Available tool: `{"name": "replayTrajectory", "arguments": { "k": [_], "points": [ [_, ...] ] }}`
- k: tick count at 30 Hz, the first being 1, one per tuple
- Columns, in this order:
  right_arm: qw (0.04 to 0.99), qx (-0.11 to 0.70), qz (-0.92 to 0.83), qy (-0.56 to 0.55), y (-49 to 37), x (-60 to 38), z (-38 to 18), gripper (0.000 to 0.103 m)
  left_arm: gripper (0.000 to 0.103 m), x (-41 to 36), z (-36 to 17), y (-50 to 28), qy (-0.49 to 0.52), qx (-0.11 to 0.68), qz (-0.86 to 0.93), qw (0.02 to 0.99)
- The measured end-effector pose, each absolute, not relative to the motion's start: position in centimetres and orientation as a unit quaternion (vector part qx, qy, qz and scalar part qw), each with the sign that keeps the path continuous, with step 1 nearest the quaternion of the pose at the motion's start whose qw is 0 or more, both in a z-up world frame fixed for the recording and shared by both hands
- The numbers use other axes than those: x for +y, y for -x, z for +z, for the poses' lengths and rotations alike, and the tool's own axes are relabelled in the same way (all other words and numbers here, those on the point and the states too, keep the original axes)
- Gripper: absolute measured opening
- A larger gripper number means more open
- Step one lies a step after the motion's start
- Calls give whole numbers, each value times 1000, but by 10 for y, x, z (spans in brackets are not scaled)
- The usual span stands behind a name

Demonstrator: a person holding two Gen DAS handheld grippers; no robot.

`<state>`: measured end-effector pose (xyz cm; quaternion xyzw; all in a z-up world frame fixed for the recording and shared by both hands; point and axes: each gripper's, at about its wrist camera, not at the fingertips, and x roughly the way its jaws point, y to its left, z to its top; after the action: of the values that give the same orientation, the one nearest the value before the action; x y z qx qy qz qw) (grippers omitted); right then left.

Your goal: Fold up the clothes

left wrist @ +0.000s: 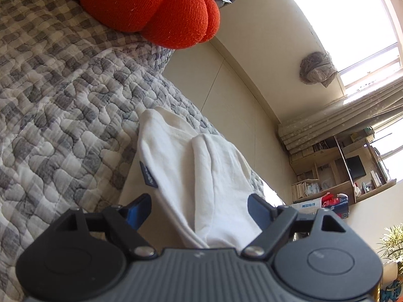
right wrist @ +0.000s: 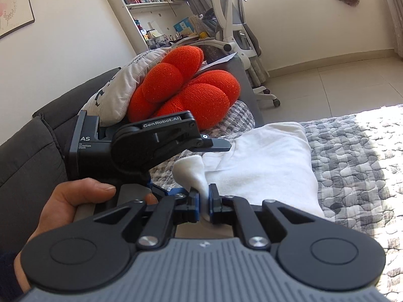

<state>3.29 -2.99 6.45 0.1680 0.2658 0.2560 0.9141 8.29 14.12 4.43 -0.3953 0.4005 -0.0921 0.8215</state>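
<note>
Right wrist view showed your right gripper (right wrist: 204, 202) pinched tight on a bunched corner of the white garment (right wrist: 264, 166), which lay on the quilt (right wrist: 357, 156) near the red cushion (right wrist: 191, 93). Your left gripper (left wrist: 199, 210) had its 2 fingers spread wide, with the garment (left wrist: 201, 176) running between them, neither pad pressing it.

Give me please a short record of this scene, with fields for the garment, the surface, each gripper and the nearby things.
garment: white cotton garment, lying partly folded on the bed
surface: grey-and-white checked quilted bedspread
right gripper: shut on a bunched corner of the garment
left gripper: open, jaws apart, garment fabric between them
nearby: orange knitted lobed cushion, beside a white printed pillow
background: white office chair
</note>
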Motion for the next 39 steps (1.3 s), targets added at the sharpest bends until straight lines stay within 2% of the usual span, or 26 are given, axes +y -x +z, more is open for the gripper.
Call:
{"name": "replayTrajectory", "arguments": {
  "k": [3,5,6,8,9,13,20,26,30,36,39],
  "points": [
    [915,263,263,-158,-32,-31,65,9,69,134,51,-102,389,396,-121,823],
    [916,259,266,-151,-31,-30,65,9,48,121,60,-116,350,400,-144,835],
    [917,256,266,-149,-31,-29,65,9,41,114,65,-123,325,402,-155,842],
    [920,254,260,-146,-33,-27,65,10,12,100,77,-134,276,396,-187,855],
    [920,257,257,-147,-36,-26,64,10,10,96,85,-136,255,384,-206,863],
    [911,285,256,-151,-48,-11,52,10,9,107,96,-143,211,355,-233,880],
    [908,328,259,-41,-45,32,30,10,9,166,39,-134,256,389,-185,865],
    [909,307,280,17,-32,25,43,9,9,179,43,-123,282,376,-172,866],
    [914,286,285,45,-19,21,54,9,9,170,46,-122,265,384,-163,869],
    [907,277,264,178,-7,56,20,10,9,168,27,-119,240,406,-115,874],
    [905,264,270,197,-2,62,14,13,10,170,29,-114,234,404,-102,879]
  ]
}}
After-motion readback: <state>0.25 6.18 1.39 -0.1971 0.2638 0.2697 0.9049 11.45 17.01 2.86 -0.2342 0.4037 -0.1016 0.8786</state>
